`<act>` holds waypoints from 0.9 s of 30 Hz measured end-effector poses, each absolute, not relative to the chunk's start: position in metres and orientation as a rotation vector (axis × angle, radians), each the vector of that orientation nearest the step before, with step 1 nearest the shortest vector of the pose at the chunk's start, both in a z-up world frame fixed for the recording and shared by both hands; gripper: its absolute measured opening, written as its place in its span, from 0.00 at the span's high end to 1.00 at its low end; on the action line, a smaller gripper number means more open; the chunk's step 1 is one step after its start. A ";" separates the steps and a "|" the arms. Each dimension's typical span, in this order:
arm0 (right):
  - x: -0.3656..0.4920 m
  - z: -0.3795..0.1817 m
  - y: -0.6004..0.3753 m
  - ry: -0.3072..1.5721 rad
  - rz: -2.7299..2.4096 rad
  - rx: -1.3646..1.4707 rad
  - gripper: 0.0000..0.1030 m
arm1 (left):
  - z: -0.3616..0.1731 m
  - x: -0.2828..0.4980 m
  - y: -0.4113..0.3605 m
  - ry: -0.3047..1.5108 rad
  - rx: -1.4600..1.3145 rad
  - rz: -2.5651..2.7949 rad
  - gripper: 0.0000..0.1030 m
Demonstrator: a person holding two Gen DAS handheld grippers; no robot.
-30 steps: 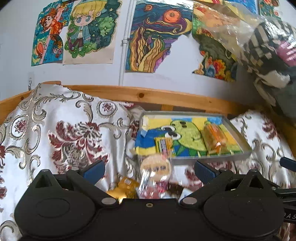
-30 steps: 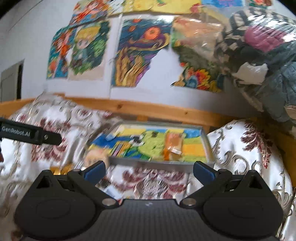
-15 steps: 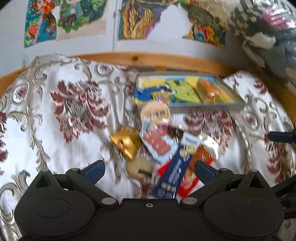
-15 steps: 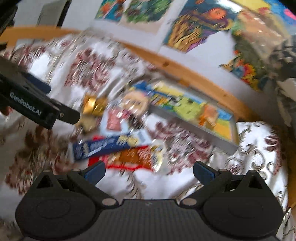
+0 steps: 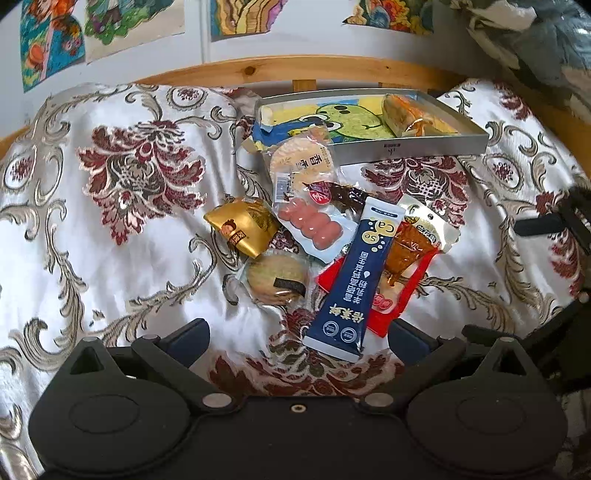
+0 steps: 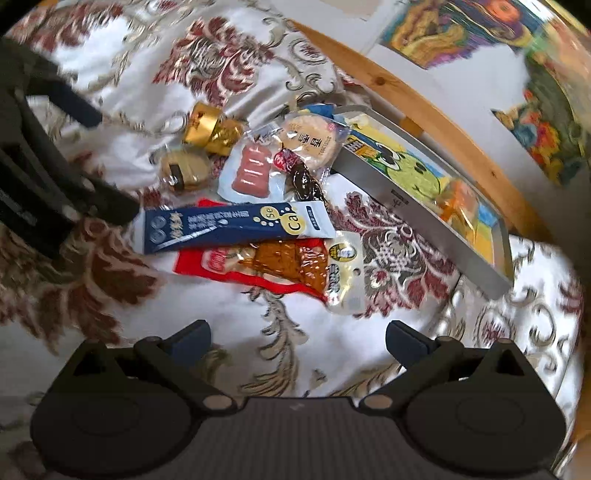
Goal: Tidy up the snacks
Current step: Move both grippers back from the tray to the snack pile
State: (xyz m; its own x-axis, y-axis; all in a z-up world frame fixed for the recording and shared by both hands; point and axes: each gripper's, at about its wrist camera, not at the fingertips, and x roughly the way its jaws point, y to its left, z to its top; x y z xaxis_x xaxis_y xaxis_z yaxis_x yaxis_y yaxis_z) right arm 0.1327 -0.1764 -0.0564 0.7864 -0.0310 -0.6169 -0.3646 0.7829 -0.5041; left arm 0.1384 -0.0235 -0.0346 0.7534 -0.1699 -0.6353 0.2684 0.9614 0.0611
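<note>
A heap of snack packets lies on a floral cloth: a dark blue stick pack (image 5: 352, 280) (image 6: 232, 225) over a red packet (image 5: 397, 295) (image 6: 258, 264), a pink sausage pack (image 5: 312, 223) (image 6: 253, 171), a round rice cracker (image 5: 301, 162) (image 6: 314, 138), a gold wrapped sweet (image 5: 242, 225) (image 6: 208, 129) and a round biscuit (image 5: 277, 278) (image 6: 184, 168). Behind them stands a grey tray (image 5: 417, 146) (image 6: 424, 206) holding an orange wrapped snack (image 5: 406, 112) (image 6: 458, 201). My left gripper (image 5: 297, 334) hovers open just before the blue pack. My right gripper (image 6: 297, 334) is open above bare cloth, short of the heap.
A wooden rail (image 5: 295, 70) (image 6: 424, 107) runs behind the cloth, with colourful drawings on the wall (image 5: 110, 26) above it. Bagged clothing (image 5: 535, 33) sits at the far right. Cloth spreads free to the left of the heap (image 5: 110, 221).
Both grippers have tilted down and come closer to the cloth; the snack heap, earlier mostly hidden low in view, now fills the middle. The right view has swung left.
</note>
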 end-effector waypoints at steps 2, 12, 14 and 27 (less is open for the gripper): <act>0.140 -0.058 -0.178 0.652 0.195 -0.675 0.00 | -0.036 0.140 -0.025 0.675 0.170 -0.238 0.01; 0.160 -0.059 -0.191 0.637 0.261 -0.693 0.00 | -0.043 0.150 -0.036 0.685 0.217 -0.250 0.01; 0.163 -0.059 -0.196 0.623 0.265 -0.702 0.00 | -0.043 0.153 -0.039 0.676 0.236 -0.262 0.01; 0.162 -0.072 -0.206 0.474 0.310 -0.906 0.00 | -0.047 0.182 -0.080 0.620 0.312 -0.385 0.02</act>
State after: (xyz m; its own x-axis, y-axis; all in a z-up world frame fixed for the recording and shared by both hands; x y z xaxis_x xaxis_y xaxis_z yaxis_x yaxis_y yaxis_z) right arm 0.1622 -0.2062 -0.0715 0.8543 0.0591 -0.5165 -0.4494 0.5834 -0.6765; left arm 0.1822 -0.0801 -0.0468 0.7477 -0.2537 -0.6137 0.4373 0.8836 0.1675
